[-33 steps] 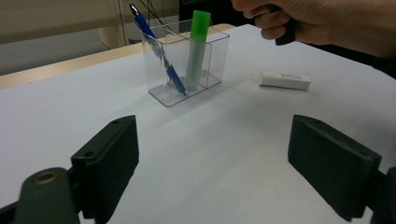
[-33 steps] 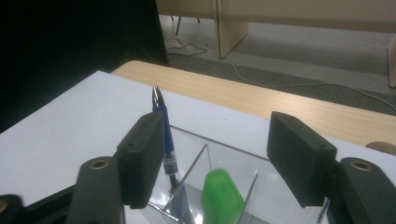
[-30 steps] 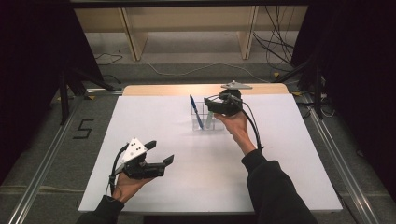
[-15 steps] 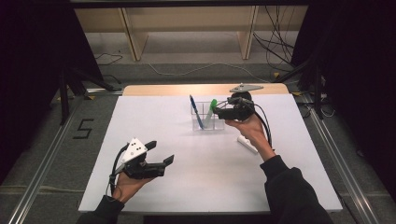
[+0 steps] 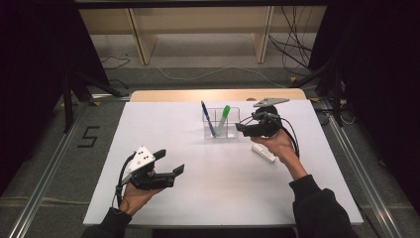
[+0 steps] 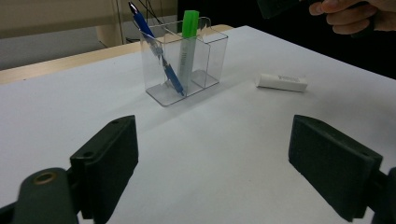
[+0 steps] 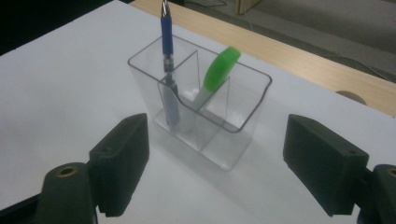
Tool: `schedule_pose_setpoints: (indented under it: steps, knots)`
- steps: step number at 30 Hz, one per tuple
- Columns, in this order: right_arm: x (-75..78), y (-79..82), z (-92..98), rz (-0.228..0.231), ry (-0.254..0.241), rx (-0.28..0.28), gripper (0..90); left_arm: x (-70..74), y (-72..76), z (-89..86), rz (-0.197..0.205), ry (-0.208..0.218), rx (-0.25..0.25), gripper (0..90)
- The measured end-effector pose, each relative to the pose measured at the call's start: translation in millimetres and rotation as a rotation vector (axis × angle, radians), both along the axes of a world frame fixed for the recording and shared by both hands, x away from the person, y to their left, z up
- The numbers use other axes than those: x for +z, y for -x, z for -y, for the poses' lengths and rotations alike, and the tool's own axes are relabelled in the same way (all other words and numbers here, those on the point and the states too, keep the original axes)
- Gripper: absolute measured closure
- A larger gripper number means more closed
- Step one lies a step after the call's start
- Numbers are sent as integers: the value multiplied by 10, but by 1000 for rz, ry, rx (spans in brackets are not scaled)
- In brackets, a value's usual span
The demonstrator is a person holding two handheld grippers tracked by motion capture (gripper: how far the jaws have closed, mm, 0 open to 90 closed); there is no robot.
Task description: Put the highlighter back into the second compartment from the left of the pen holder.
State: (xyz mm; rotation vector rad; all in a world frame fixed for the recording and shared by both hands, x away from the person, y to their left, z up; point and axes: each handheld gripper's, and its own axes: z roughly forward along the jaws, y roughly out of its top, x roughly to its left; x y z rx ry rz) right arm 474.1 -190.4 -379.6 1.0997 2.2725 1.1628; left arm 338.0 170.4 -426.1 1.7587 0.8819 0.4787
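A clear divided holder (image 5: 232,131) stands at the table's far middle. A blue pen (image 5: 208,119) leans in its left compartment and a green-capped marker (image 5: 224,119) in the middle one. My right gripper (image 5: 241,129) hovers just right of the holder; its jaws have just been opening, and nothing is between them. In the right gripper view the holder (image 7: 243,107), pen (image 7: 168,60) and marker (image 7: 217,74) lie a little ahead of the right gripper (image 7: 217,140). My left gripper (image 5: 170,161) is held open at the near left, empty, and the left gripper (image 6: 212,135) faces the holder (image 6: 212,51).
A short white stick (image 5: 263,152) lies on the white table top (image 5: 198,198) beside my right hand. In the left gripper view, the stick (image 6: 281,82) is right of the holder. A wooden strip (image 5: 173,95) runs along the table's far edge.
The right gripper has drawn back to the right, away from the holder, with its jaws spread wider. The green marker now stands free in the holder. The left gripper has not moved.
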Motion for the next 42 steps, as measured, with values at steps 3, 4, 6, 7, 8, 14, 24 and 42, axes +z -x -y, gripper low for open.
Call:
schedule_pose_setpoints:
  steps: [3,4,6,7,8,14,24,42]
  knots:
    - [-21,29,61,-13,9,-4,234,-1,2,3,-1,6,3,156]
    - [-31,37,84,-16,8,-4,235,0,1,-2,-1,1,2,155]
    - [-47,54,130,-22,12,-8,235,0,0,-5,-4,2,1,156]
    - [-53,62,152,-28,16,-8,235,-1,-1,-6,-4,2,2,156]
    - [-61,72,172,-29,16,-9,236,-1,-1,-7,-4,2,1,156]
    - [-112,91,239,-55,54,-4,235,2,-1,-8,-4,3,1,155]
    - [-180,74,324,-93,94,4,225,14,-15,11,-3,1,-1,155]
    - [-366,-1,357,-238,208,42,222,11,-22,24,-5,9,3,155]
